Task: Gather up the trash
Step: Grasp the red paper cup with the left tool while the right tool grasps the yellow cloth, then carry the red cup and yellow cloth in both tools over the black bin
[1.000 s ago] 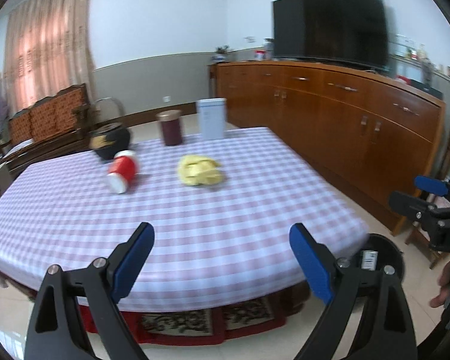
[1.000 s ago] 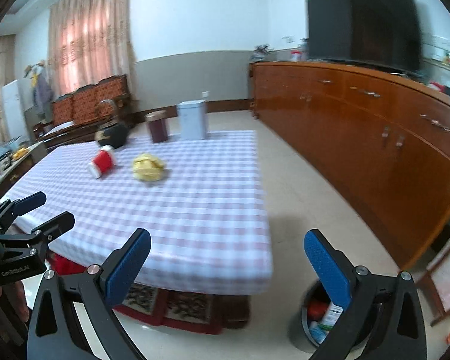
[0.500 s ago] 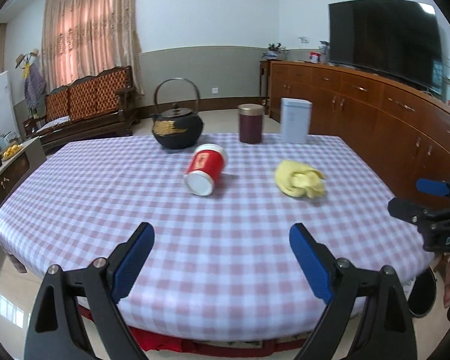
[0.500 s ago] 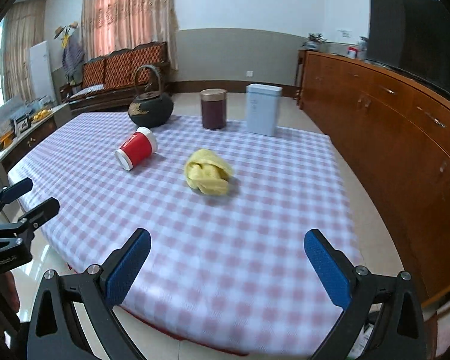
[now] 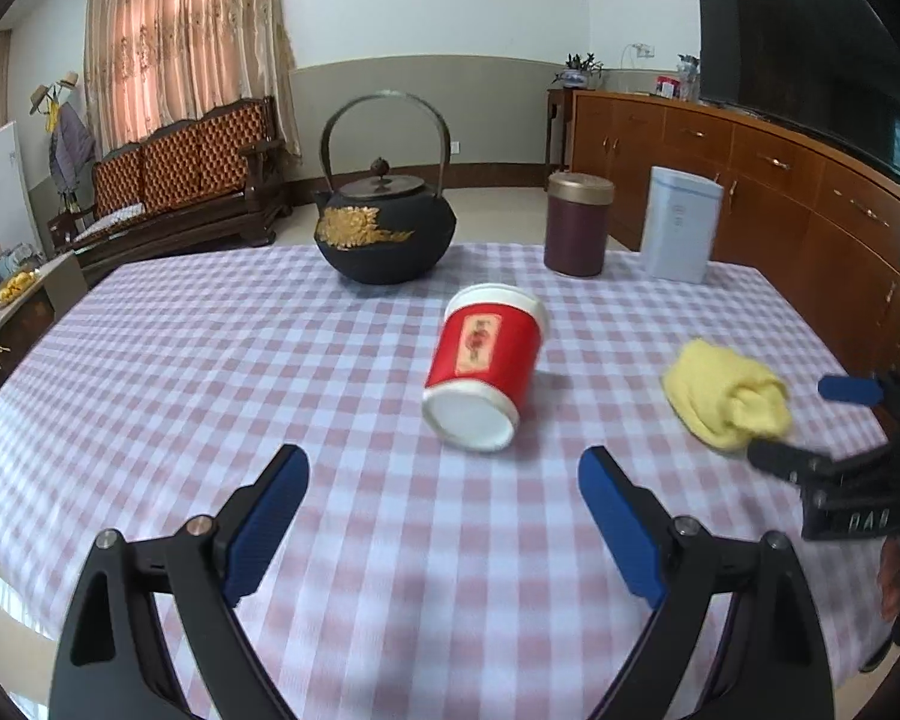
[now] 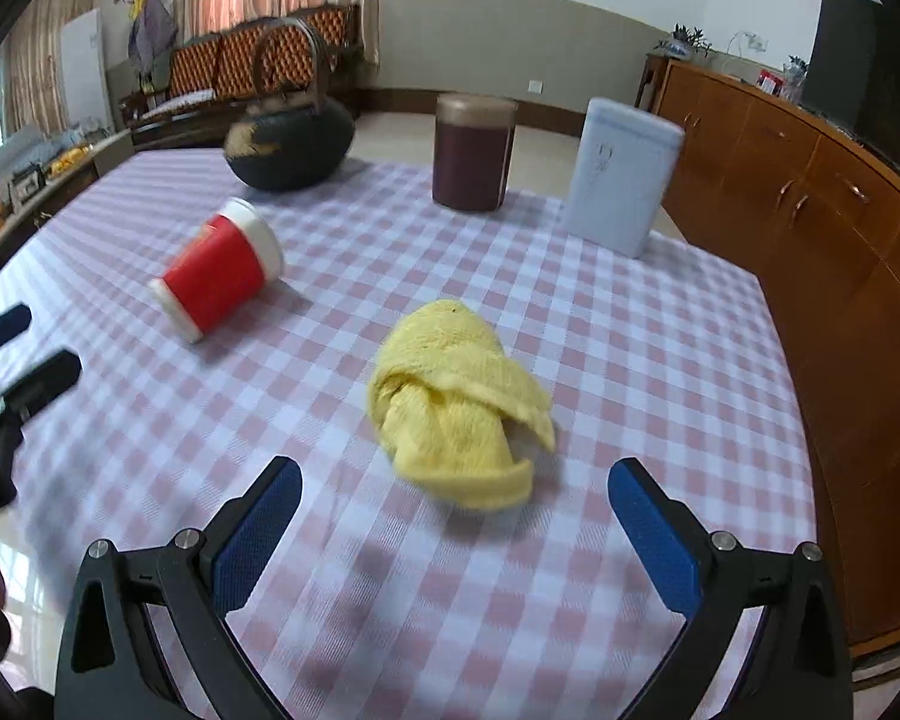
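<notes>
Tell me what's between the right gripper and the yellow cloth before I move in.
Nothing but bare checked tablecloth. The right wrist view shows the right gripper open, with the yellow cloth just beyond its fingertips and untouched.

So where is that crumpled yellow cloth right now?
The crumpled yellow cloth lies on the checked tablecloth, just ahead of the open right gripper, to the right of the tipped red paper cup in both views.
</notes>
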{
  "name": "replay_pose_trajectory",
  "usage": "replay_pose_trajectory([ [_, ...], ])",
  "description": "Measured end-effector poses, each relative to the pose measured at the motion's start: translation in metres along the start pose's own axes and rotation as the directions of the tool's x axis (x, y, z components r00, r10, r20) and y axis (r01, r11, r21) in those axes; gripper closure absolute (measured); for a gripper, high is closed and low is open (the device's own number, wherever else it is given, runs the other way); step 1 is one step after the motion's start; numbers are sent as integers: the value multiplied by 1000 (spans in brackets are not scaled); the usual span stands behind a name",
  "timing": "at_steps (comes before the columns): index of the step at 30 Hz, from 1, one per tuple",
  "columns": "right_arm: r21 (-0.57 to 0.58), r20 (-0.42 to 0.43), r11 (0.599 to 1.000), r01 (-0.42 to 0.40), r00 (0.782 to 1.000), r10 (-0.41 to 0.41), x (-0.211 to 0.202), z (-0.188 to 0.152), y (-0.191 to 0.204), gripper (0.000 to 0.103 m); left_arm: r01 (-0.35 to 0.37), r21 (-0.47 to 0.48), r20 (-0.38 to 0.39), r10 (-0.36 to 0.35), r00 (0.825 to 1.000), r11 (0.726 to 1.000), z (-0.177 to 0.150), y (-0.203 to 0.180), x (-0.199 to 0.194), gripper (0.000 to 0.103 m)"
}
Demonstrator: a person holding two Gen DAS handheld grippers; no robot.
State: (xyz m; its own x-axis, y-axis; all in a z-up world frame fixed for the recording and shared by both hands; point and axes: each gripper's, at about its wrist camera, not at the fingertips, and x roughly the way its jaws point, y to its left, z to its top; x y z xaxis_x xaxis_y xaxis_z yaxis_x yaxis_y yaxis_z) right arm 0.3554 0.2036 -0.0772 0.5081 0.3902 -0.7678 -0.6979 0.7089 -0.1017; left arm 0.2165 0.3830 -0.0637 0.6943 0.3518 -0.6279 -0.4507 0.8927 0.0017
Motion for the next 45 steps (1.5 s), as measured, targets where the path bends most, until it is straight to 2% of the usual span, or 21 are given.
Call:
replay_pose_trajectory([
  [2,-4,-22,1000,4,1000,-4,15,5,-3,1,3,11,-7,-3,1000,1000,6,-1,12,11],
  [3,-3,-32,1000,-1,999,1,20,6,-4,5,7,20,-15,-6,1000,1000,9,-3,20,11],
  [4,-6,-47,1000,-8,999,8,28,8,-5,10,8,28,-26,-7,1000,1000,11,-5,27,11],
  [5,-6,-58,1000,-12,998,12,34,9,-6,25,13,32,-37,-12,999,999,14,-6,36,11],
  [6,-1,-67,1000,-24,997,24,40,12,-7,32,18,35,-45,-17,999,999,17,-8,42,11],
  [9,21,-75,999,-41,996,43,54,21,-12,33,25,50,-94,-20,995,998,23,-14,64,11],
  [12,43,-75,998,-52,996,55,63,31,-14,41,29,57,-130,-21,991,998,24,-18,77,12],
  [14,52,-75,997,-63,995,66,66,33,-15,45,36,51,-142,-28,989,998,24,-19,84,17],
  [15,47,-59,997,-67,996,70,66,33,-15,54,43,54,-164,-33,986,998,24,-20,88,28],
  [16,47,-53,996,-70,996,72,64,32,-15,58,54,51,-169,-45,985,997,25,-20,90,42],
  [17,51,-43,996,-78,996,80,61,30,-16,62,58,49,-165,-49,985,997,26,-21,89,42],
  [22,76,-11,994,-82,996,84,48,20,-24,64,67,51,-131,-60,990,996,21,-28,70,43],
  [31,105,28,991,-77,997,75,-7,-14,-45,64,86,78,-77,-80,994,993,6,-67,5,43],
  [45,137,126,990,-17,992,-1,-146,-91,-84,64,149,112,3,-150,989,982,-17,-137,-109,43],
])
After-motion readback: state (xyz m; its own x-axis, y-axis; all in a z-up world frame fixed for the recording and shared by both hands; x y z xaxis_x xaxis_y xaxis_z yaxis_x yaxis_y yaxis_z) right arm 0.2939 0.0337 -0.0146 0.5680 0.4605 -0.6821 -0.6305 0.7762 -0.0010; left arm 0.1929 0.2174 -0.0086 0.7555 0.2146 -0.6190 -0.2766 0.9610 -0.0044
